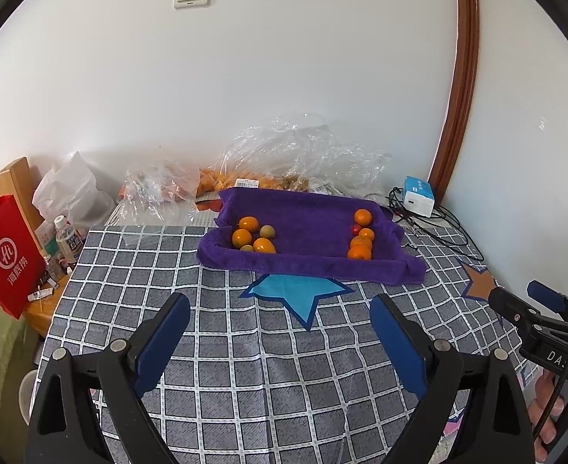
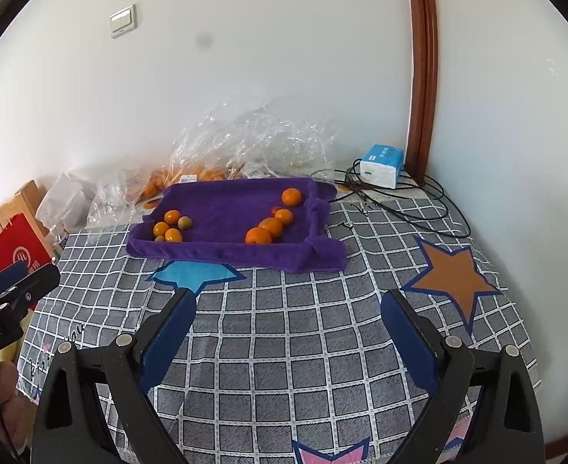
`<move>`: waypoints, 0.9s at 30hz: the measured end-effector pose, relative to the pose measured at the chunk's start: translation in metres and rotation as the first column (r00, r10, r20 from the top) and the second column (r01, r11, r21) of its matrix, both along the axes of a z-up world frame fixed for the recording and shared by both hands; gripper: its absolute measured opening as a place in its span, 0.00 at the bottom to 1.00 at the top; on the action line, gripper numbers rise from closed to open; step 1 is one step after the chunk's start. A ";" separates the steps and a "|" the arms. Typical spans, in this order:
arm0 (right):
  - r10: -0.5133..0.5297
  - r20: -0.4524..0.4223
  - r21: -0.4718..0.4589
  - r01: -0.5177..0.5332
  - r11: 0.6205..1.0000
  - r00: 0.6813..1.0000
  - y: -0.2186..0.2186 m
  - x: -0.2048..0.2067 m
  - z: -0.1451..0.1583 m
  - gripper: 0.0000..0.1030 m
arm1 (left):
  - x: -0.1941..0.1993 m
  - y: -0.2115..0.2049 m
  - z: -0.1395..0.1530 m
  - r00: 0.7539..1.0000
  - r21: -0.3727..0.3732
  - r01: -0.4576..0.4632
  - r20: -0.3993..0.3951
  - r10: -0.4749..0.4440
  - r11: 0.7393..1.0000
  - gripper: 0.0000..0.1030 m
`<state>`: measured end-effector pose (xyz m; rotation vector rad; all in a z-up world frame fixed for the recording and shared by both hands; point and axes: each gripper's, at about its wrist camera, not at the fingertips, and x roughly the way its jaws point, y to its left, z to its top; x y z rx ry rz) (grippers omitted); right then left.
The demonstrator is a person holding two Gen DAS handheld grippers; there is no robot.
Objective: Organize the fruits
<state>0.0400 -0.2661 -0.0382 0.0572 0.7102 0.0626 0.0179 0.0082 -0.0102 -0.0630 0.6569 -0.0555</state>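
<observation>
Fruits in two groups, left (image 1: 254, 236) and right (image 1: 361, 236), lie on a purple towel (image 1: 311, 263) at frame centre, on the checked tablecloth (image 1: 245, 355). Plastic bags (image 1: 303, 150) behind, tissue pack (image 1: 419, 195) at right. Left gripper (image 1: 280, 309) and right gripper (image 2: 288, 305), lower frame: jaws wide apart, holding nothing.

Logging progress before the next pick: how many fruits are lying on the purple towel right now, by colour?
Orange fruits: 7
Greenish-brown fruits: 2
Red fruit: 1
Total on the purple towel: 10
</observation>
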 end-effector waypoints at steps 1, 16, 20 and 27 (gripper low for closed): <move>0.001 0.001 -0.002 -0.001 1.000 1.000 0.000 -0.001 0.000 0.93 | 0.000 0.000 0.000 1.000 0.000 0.000 -0.001 0.000 1.000 0.91; -0.004 0.007 -0.001 0.004 1.000 1.000 -0.001 -0.005 0.002 0.93 | -0.003 0.003 0.001 1.000 -0.002 -0.012 0.000 0.012 1.000 0.92; -0.003 0.007 0.002 0.003 1.000 1.000 0.000 -0.004 0.003 0.93 | -0.003 0.003 0.001 1.000 -0.001 -0.012 0.000 0.012 1.000 0.92; 0.000 0.011 -0.001 0.000 1.000 1.000 0.000 -0.005 0.003 0.93 | -0.003 0.003 0.003 1.000 -0.002 -0.015 0.004 0.015 1.000 0.92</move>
